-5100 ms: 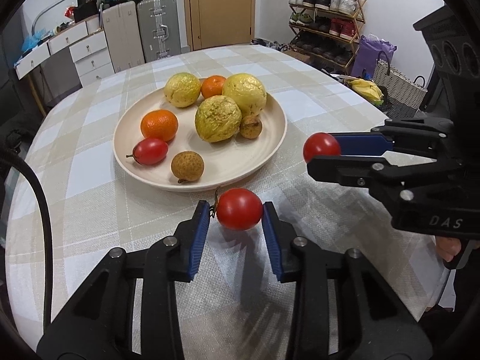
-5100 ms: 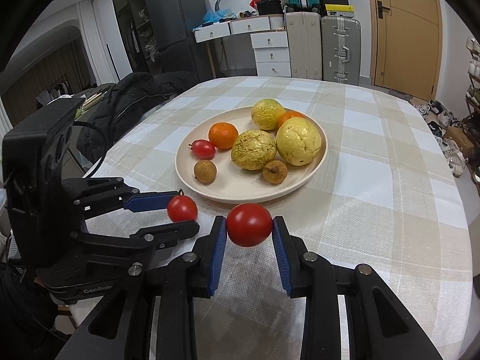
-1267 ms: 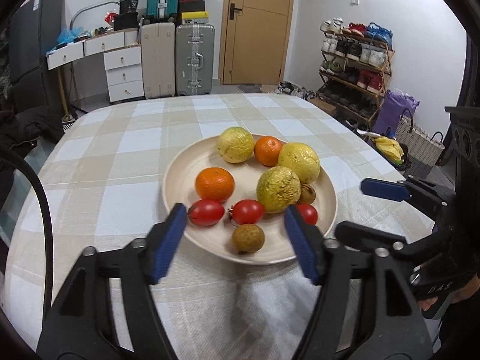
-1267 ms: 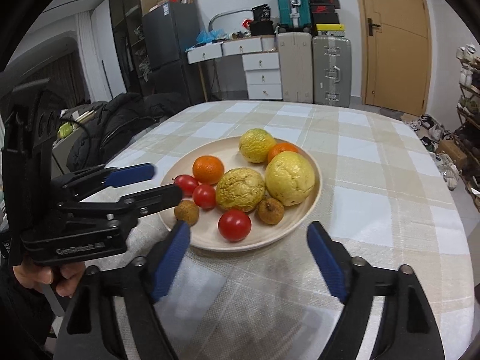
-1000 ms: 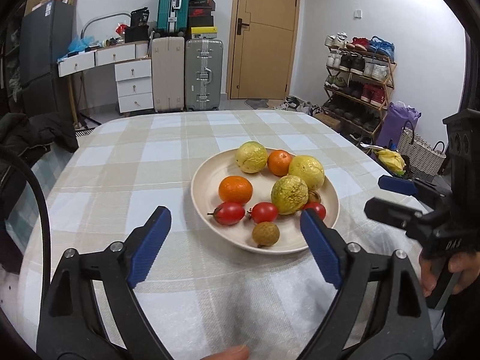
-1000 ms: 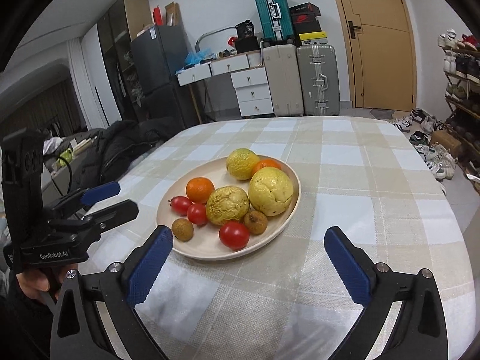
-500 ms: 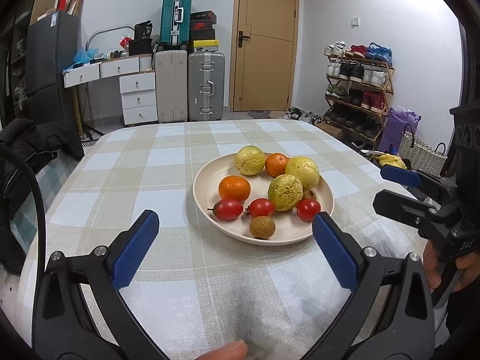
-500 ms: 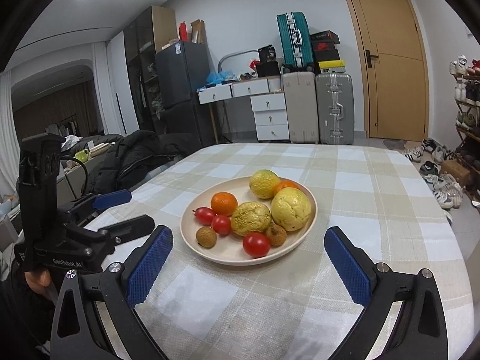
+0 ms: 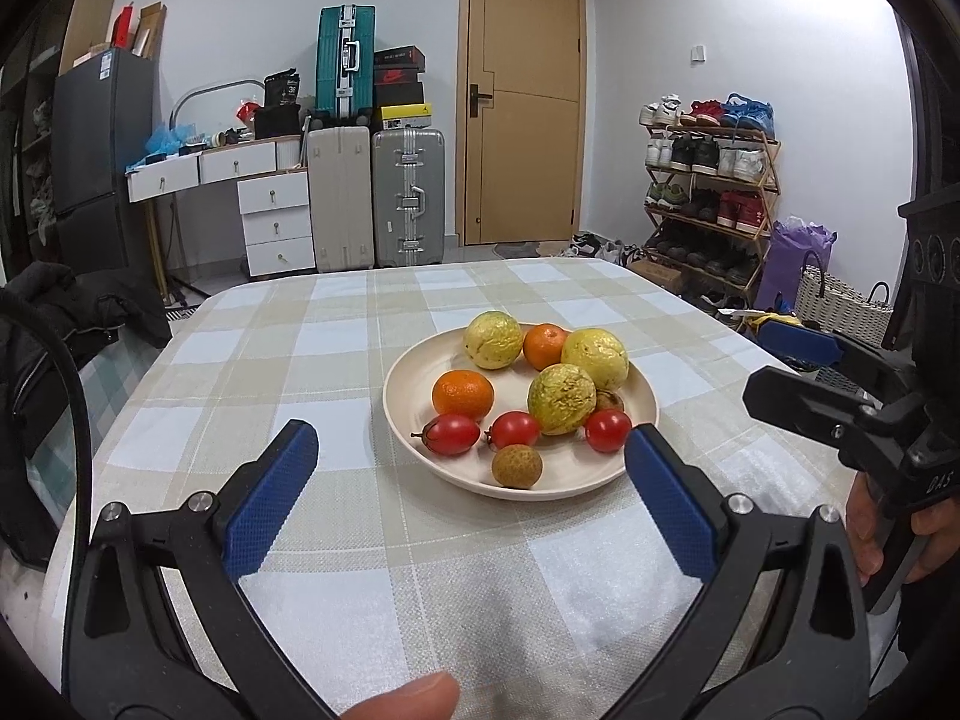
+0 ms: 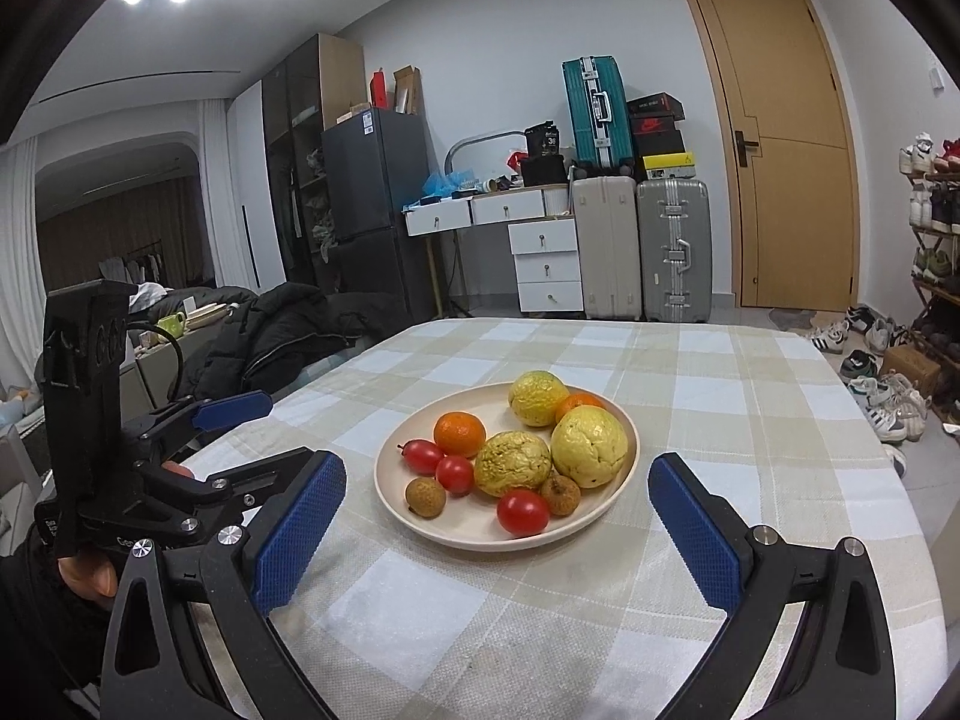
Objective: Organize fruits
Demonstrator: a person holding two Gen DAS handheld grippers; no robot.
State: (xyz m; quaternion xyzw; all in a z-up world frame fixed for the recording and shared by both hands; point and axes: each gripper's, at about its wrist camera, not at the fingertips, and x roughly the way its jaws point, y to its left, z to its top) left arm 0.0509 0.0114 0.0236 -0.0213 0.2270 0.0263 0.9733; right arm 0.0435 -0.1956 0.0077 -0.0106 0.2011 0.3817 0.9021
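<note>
A: Fruit sits heaped on the round cream plate point(image 9: 642, 384) mid-table; both black blue-padded grippers, left gripper point(image 9: 471, 471) and right gripper point(image 10: 498, 504), gape wide, empty.

B: The small red tomatoes point(image 9: 608, 430) look thin-skinned and slippery — pinch gently across the middle.

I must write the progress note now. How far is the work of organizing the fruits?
It looks essentially done: every visible fruit, including three red tomatoes, lies on the plate, and none shows on the tablecloth. Nothing is in hand: the left gripper and right gripper are both open and empty, short of the plate. Nothing visible remains to move.
</note>
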